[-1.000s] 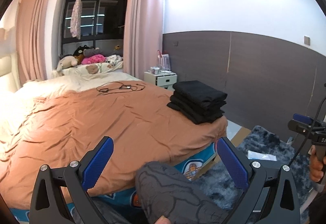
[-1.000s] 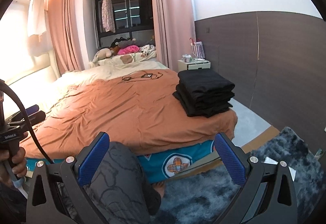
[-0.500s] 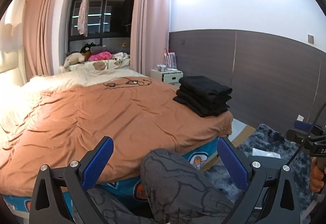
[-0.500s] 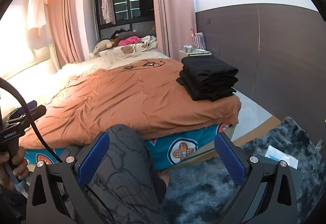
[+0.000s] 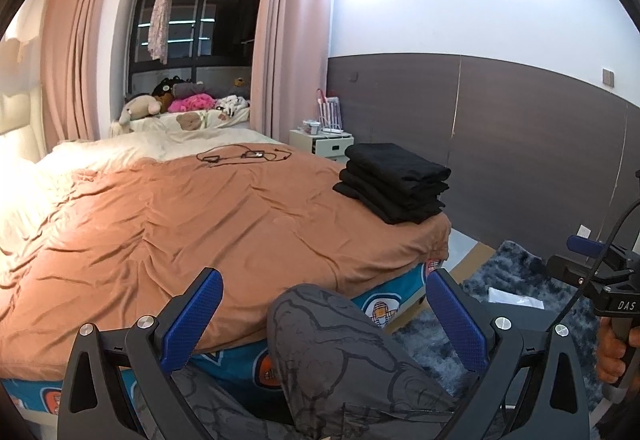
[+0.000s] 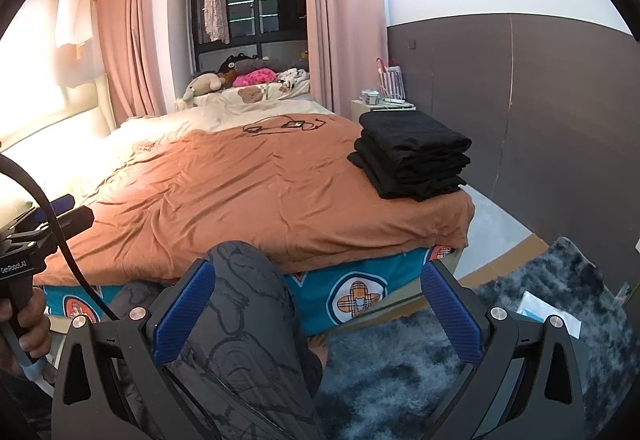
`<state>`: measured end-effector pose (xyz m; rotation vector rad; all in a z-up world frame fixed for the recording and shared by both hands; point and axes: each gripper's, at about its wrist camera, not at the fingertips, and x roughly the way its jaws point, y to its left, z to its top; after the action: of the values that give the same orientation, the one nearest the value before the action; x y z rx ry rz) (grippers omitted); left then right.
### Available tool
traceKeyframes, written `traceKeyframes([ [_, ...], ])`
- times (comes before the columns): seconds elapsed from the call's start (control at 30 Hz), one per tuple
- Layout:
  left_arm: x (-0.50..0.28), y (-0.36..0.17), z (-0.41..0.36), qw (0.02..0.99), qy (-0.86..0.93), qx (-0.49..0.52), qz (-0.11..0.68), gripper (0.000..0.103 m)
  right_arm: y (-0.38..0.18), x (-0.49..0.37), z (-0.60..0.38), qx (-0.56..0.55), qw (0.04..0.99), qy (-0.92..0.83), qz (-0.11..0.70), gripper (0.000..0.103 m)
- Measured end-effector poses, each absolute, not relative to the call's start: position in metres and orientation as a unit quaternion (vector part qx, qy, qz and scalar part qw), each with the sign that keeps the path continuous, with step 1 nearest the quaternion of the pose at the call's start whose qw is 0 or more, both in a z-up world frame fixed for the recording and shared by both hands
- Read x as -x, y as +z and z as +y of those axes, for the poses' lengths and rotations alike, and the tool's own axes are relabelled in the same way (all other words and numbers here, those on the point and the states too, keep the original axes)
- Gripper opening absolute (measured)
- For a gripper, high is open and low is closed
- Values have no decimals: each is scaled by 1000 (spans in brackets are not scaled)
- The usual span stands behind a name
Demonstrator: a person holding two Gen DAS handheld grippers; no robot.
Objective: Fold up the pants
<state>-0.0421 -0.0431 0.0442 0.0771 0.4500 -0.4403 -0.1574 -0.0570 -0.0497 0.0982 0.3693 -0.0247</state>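
A stack of folded black pants sits on the orange bedspread at the bed's near right corner; it also shows in the right wrist view. My left gripper is open and empty, held low in front of the bed over the person's knee. My right gripper is open and empty, also low before the bed's foot. Each gripper shows at the edge of the other's view: the right one, the left one.
A black cable with earphones lies on the far part of the bedspread. Stuffed toys line the window ledge. A white nightstand stands right of the bed. A shaggy dark rug covers the floor, with a white packet on it.
Both grippers have pulled back and lowered away from the bed, so more of the bed's blue side and the rug shows. Both stay open and empty.
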Motion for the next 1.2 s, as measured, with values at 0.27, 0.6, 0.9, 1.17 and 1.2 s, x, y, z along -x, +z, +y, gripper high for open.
traceKeyframes([
  [0.27,43,44,-43,949,-216,-37,225,103,-47,156,-58,-53,981,-7,186,103],
  [0.6,43,44,-41,948,-219,-33,229,103,-46,151,-67,-54,981,-9,185,103],
  [0.9,42,43,-37,948,-217,-31,232,103,-45,149,-66,-49,981,-8,187,103],
  [1.17,41,43,-31,947,-216,-27,235,103,-43,148,-66,-46,981,-10,188,103],
  [1.2,41,43,-30,947,-217,-27,235,103,-43,149,-65,-46,981,-9,188,103],
])
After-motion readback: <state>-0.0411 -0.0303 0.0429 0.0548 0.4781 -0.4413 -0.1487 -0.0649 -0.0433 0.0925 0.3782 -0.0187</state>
